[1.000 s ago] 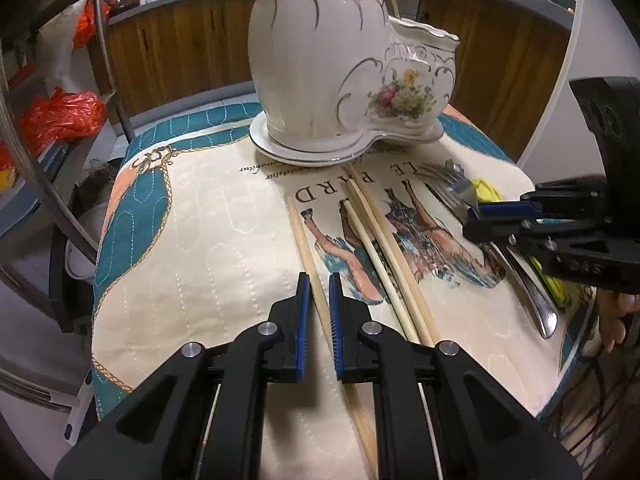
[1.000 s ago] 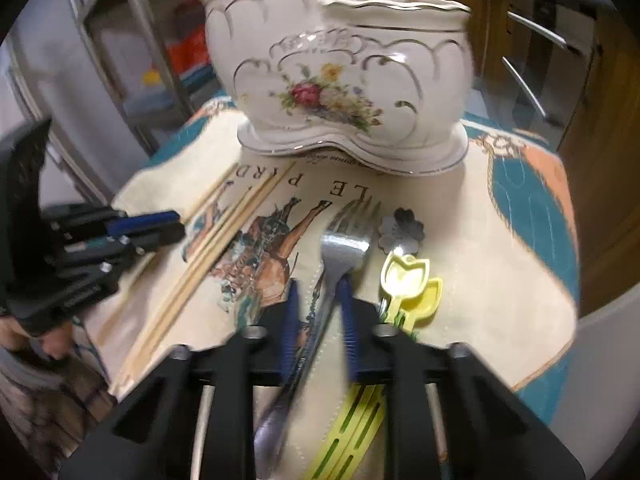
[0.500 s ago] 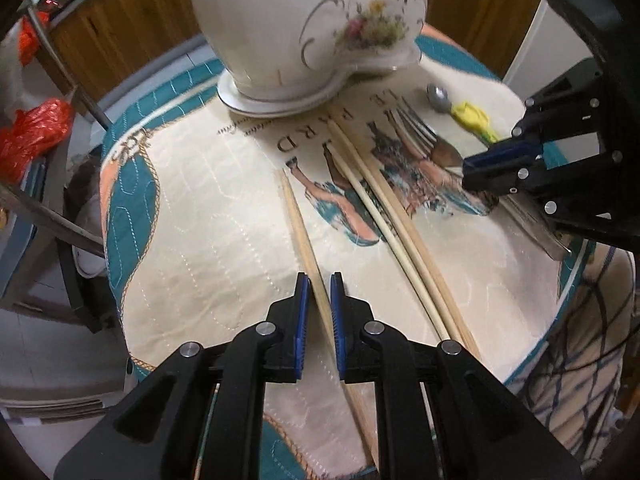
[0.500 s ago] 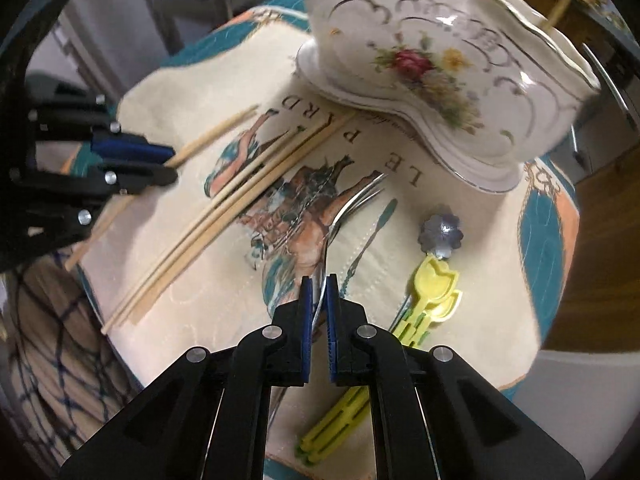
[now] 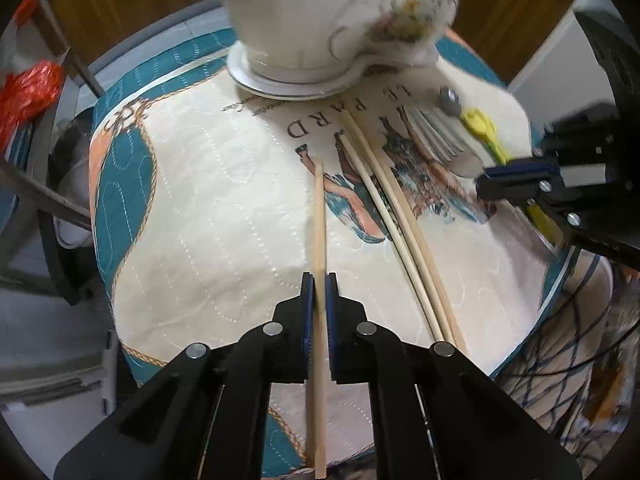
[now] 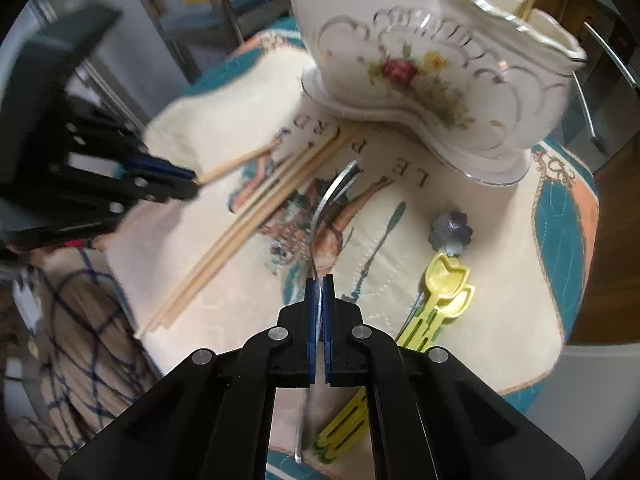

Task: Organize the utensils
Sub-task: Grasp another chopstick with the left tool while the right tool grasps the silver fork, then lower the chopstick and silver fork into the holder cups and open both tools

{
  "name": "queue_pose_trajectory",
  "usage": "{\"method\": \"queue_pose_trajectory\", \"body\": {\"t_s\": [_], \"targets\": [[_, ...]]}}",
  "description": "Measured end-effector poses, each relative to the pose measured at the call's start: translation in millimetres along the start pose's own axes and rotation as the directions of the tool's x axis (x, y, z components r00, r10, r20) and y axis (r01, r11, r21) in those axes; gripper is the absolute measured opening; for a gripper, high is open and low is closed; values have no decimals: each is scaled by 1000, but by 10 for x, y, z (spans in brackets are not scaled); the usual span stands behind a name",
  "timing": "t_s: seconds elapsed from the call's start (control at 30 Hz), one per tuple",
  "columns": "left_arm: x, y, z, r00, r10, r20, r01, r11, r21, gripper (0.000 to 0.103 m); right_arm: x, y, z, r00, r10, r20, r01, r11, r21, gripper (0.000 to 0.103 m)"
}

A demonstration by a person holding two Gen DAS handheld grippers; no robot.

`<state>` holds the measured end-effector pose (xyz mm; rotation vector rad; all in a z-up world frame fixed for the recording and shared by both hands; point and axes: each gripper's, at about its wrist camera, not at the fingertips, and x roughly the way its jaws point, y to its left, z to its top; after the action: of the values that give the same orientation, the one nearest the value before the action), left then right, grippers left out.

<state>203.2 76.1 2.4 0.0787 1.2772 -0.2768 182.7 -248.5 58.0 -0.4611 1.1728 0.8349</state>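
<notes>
Gripping a chopstick (image 5: 319,216) in the left claw (image 5: 319,292), a fork (image 6: 325,216) edge-on in the right claw (image 6: 319,292). Could twist or slip: thin grips. Holder (image 6: 420,60) at 12 o'clock.

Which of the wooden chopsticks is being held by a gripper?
The lone chopstick, pinched between the left gripper pads. It lies apart, to the left of the three others, which rest side by side on the cloth, untouched.

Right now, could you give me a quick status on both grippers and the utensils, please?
Left gripper shut on a single chopstick. Right gripper shut on the fork. Ceramic holder ahead, path clear. Other chopsticks and yellow spoons remain on the cloth.
</notes>
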Motion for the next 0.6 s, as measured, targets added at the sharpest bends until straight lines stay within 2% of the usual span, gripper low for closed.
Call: {"method": "queue_pose_trajectory", "body": {"t_s": [0.13,0.27,0.3,0.37,0.43,0.47,0.5,0.6], "targets": [[-150,100,-152,992,-20,127,26,999,-44,5,-239,32,-48,993,11,118,-11,1000,-6,4],[-462,159,-279,949,-21,315,54,994,-95,5,-475,16,-66,962,17,271,-18,1000,0,4],[-544,170,-303,933,-20,360,62,993,-104,5,-523,-6,-68,956,14,294,-15,1000,2,4],[-699,141,-399,886,-35,463,103,987,-122,6,-605,-19,-68,936,8,351,-11,1000,8,4],[-851,139,-438,825,-20,565,129,980,-152,6,-635,22,-57,920,-23,390,21,1000,9,4],[-872,112,-424,808,-21,589,140,978,-157,6,-650,19,-50,914,-26,405,24,1000,9,4],[-910,105,-418,782,-25,623,159,974,-160,6,-672,4,-47,905,-19,425,16,1000,12,4],[-933,8,-305,731,-32,682,176,974,-143,6,-741,-49,-49,881,-23,473,17,1000,17,4]]}}
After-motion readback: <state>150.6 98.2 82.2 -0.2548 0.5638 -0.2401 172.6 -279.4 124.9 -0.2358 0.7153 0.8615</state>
